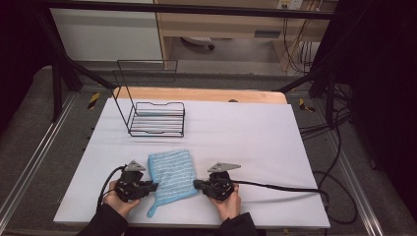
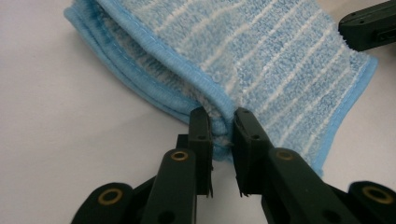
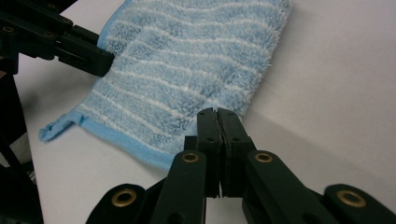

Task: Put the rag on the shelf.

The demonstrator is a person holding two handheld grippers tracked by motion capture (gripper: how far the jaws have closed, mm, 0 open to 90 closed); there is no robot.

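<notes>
Blue cloth (image 1: pixel 171 176) (folded) pinched at its edge by left gripper (image 2: pixel 220 125); right gripper (image 3: pixel 217 116) closed beside it.

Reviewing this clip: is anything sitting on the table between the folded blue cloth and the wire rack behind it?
Nothing visible does. The white table lies bare between the blue cloth and the wire rack. The left tongs pinch the cloth's edge; the right tongs are shut at its other side.
</notes>
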